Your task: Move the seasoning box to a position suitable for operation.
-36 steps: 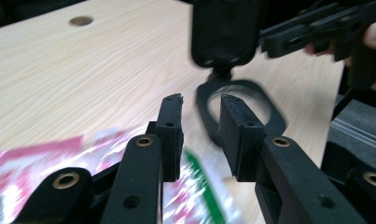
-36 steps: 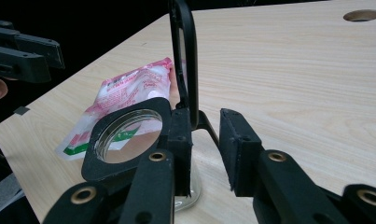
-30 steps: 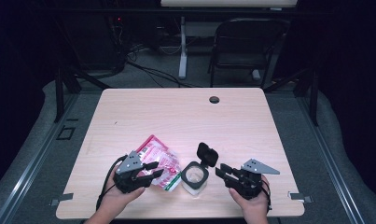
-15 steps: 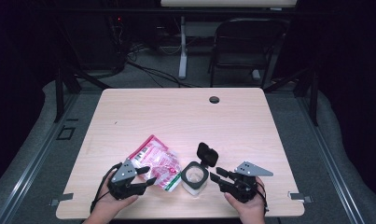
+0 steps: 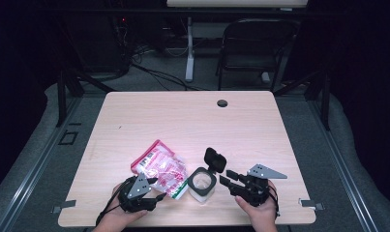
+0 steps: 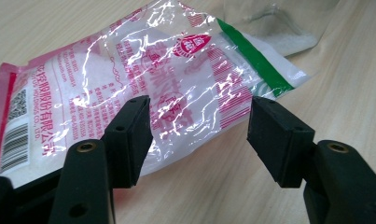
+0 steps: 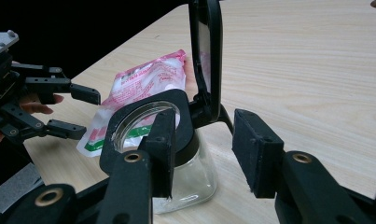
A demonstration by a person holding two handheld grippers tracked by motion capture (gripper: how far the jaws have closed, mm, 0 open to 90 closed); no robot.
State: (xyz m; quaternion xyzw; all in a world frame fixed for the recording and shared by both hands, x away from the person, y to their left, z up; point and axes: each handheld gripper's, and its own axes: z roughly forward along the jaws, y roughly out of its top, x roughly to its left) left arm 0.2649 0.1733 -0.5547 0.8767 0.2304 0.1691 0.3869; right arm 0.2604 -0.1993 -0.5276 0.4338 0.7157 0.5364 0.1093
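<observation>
1. A light wooden table (image 5: 192, 121) fills the middle of the high view, with dark floor and a black chair (image 5: 253, 48) behind it. A small round grommet hole (image 5: 222, 103) sits near the table's far edge.
2. A person's two hands reach in from the near edge, each holding a black two-jaw gripper.
3. The left gripper (image 5: 156, 189) lies low at the near left of the table. Its jaws have just been opening and now stand wide apart. They press on nothing.
4. Just past those jaws lies a clear plastic bag (image 6: 143, 88) with pink and red printing, a green stripe at one end and white grains inside. It lies flat on the wood. In the left gripper view, the bag's near edge sits between and beyond the open jaws, apparently not gripped.
5. The bag's green-striped end points at a small clear glass jar (image 5: 202, 183), which stands upright just beside it, near the table's front edge.
6. The jar has a black collar and a black flip lid (image 7: 206, 51), hinged open and standing upright.
7. The right gripper (image 5: 225, 178) is on the jar's right. Its jaws have just been opening and stand fairly wide. In the right gripper view, one jaw is in front of the jar's collar and the other is clear of the jar.
</observation>
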